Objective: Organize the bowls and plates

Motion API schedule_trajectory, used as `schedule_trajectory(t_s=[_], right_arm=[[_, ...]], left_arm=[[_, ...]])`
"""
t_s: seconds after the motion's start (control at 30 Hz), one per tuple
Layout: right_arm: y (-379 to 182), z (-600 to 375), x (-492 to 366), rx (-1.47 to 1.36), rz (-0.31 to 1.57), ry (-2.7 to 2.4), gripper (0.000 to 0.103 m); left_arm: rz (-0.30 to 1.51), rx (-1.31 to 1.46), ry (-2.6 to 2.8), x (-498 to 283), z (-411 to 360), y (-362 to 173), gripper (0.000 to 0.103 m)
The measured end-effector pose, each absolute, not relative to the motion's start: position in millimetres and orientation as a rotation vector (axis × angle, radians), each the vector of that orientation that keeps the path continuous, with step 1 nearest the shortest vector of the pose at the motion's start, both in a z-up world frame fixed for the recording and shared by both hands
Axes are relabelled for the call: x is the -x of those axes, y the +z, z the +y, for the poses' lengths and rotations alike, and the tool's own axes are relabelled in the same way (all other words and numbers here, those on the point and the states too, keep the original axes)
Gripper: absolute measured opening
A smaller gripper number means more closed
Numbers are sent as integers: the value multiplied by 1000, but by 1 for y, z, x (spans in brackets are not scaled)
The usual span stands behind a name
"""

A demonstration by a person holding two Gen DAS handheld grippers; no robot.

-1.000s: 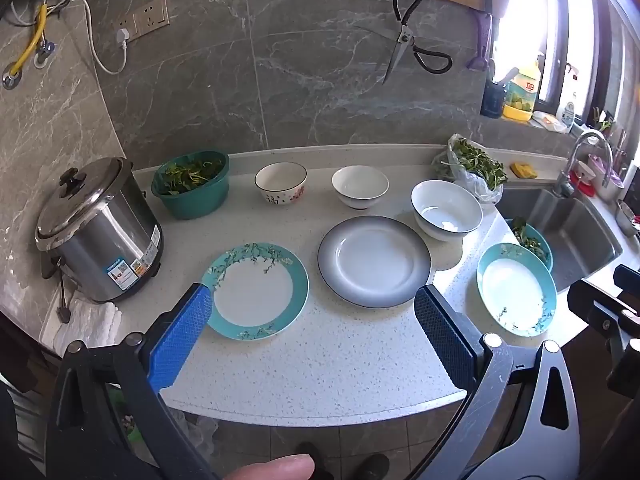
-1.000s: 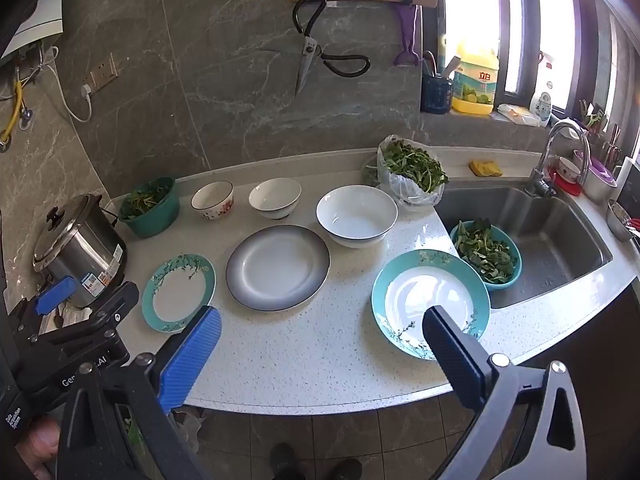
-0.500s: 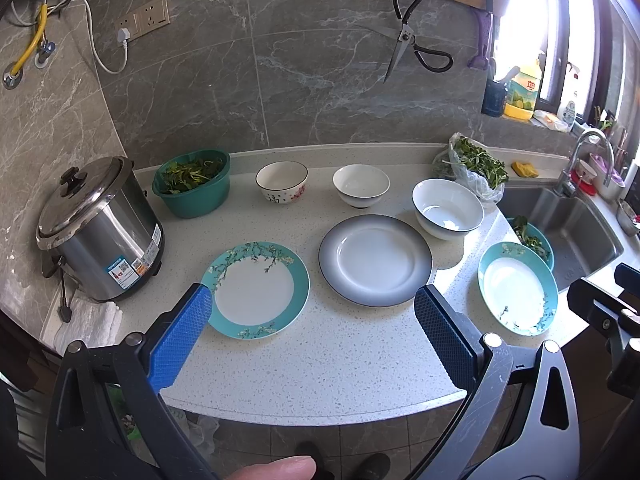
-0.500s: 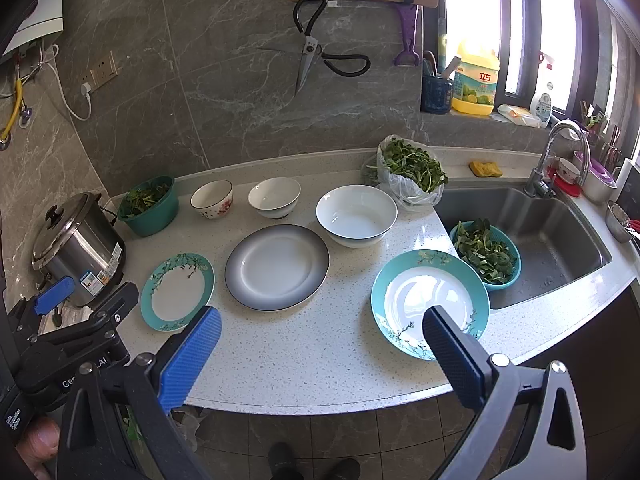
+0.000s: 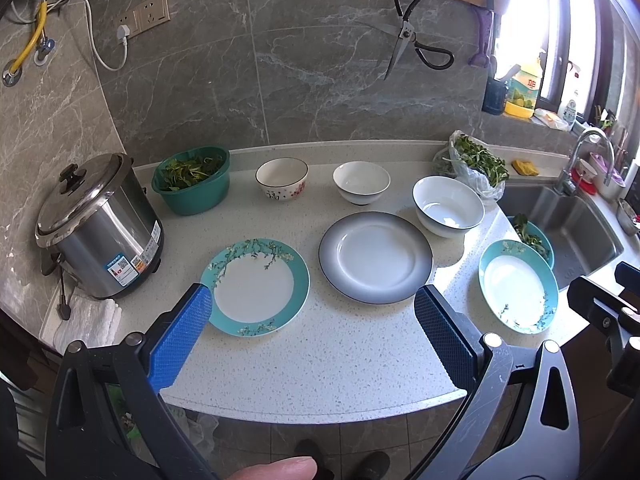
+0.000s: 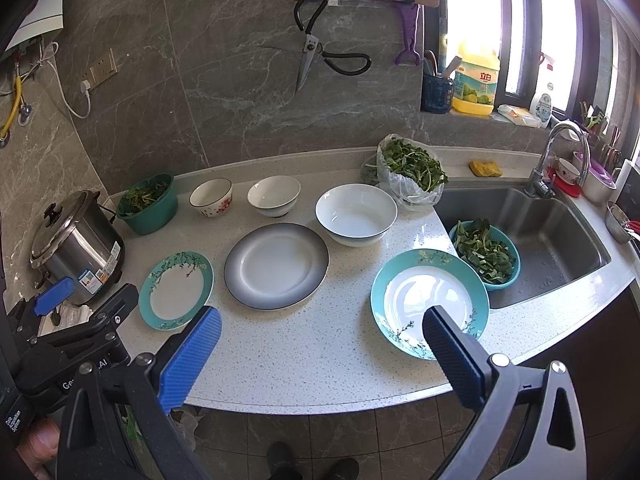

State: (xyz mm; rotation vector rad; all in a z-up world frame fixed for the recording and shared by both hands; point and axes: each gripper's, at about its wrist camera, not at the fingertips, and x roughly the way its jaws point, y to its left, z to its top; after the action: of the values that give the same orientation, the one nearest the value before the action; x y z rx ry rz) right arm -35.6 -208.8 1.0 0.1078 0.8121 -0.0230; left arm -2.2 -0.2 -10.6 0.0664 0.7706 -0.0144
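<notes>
On the white counter lie a small teal floral plate point(image 5: 256, 286) point(image 6: 176, 290), a grey-rimmed plate point(image 5: 376, 256) point(image 6: 276, 266) and a large teal floral plate point(image 5: 518, 286) point(image 6: 430, 302). Behind them stand a flowered small bowl point(image 5: 282, 179) point(image 6: 211, 197), a white bowl point(image 5: 361, 181) point(image 6: 273, 195) and a large white bowl point(image 5: 448, 205) point(image 6: 356, 213). My left gripper point(image 5: 312, 308) is open and empty, held before the counter's front edge. My right gripper point(image 6: 322, 330) is open and empty, its right finger over the large teal plate's near rim.
A steel rice cooker point(image 5: 96, 228) stands at the left, a green basin of greens point(image 5: 192, 184) behind. A bag of greens point(image 6: 408, 172) and a sink point(image 6: 532, 224) holding a teal colander point(image 6: 484, 254) are on the right. Scissors point(image 6: 316, 52) hang on the wall.
Both views have shifted very slightly; no dish has moved and both grippers stay open.
</notes>
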Motion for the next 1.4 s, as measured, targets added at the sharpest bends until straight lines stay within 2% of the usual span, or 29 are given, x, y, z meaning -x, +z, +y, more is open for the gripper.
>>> schedule_trajectory(t_s=[1.4], right_arm=[[0, -208, 34, -102, 819, -26, 103]], left_arm=[[782, -67, -14, 2, -1, -20, 103]])
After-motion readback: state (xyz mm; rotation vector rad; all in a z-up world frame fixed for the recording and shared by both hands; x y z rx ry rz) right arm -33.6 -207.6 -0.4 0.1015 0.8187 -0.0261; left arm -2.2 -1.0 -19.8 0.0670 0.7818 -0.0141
